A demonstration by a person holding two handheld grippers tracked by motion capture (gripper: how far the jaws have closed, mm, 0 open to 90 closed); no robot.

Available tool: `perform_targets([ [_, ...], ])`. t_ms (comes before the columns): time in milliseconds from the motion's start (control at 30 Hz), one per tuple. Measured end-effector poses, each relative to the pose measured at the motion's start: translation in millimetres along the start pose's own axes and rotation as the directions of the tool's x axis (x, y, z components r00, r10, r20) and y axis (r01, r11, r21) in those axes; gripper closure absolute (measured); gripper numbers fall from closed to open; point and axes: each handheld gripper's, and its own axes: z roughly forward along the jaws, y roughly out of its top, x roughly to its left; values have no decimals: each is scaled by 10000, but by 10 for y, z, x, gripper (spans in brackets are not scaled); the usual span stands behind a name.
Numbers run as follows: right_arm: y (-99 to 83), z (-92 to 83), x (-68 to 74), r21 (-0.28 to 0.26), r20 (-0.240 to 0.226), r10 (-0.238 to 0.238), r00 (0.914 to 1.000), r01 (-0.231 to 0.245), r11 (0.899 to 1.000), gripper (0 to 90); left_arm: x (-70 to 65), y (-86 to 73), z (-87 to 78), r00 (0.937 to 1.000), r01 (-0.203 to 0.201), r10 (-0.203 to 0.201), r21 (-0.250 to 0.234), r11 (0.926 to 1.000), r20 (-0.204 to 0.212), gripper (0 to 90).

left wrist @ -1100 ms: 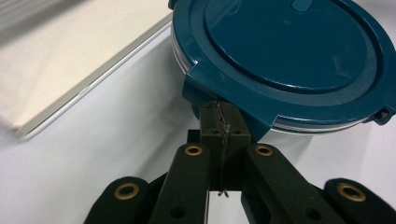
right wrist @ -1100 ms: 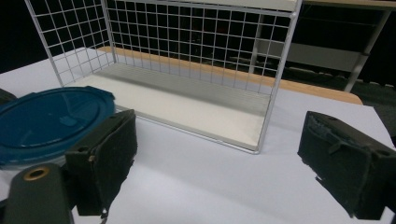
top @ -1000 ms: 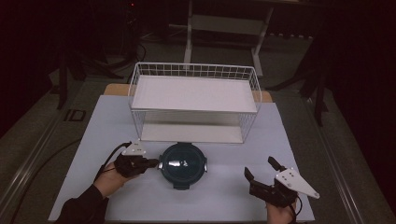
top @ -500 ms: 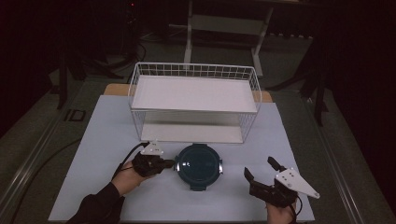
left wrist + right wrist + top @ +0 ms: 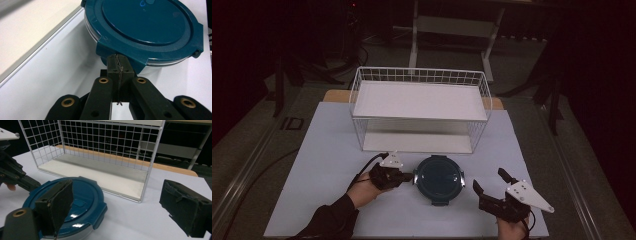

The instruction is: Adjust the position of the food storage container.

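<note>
A round container with a dark teal lid [image 5: 439,177] sits on the white table in front of the wire rack. My left gripper [image 5: 411,176] lies level at the container's left side, jaws shut together. In the left gripper view the joined tips [image 5: 117,62] touch the lid's clip tab, and the container [image 5: 147,25] lies just beyond them. My right gripper [image 5: 490,180] rests to the right of the container, apart from it, jaws open and empty. In the right gripper view, the open gripper [image 5: 117,185] faces the container [image 5: 82,195], and the left gripper [image 5: 15,173] is at its far side.
A white wire rack [image 5: 419,100] with an upper shelf and a lower board stands behind the container, its open front toward me. The rack's mesh wall [image 5: 100,145] stands close behind the container. The table's front edge [image 5: 412,234] runs near both hands.
My left gripper has moved to the right across the table, and the container has slid right with it, nearer the right gripper. The right gripper has stayed in place.
</note>
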Motion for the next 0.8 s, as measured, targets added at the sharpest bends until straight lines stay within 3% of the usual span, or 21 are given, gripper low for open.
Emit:
perform_targets([
  [500, -3, -1, 4, 11, -58, 35, 10000, -35, 10000, 116, -43, 113, 164, 9997, -77, 79, -114, 9999, 247, 898],
  [800, -6, 0, -1, 34, -40, 63, 10000, -63, 10000, 116, -64, 132, 147, 9995, -222, 226, -209, 9995, 218, 894],
])
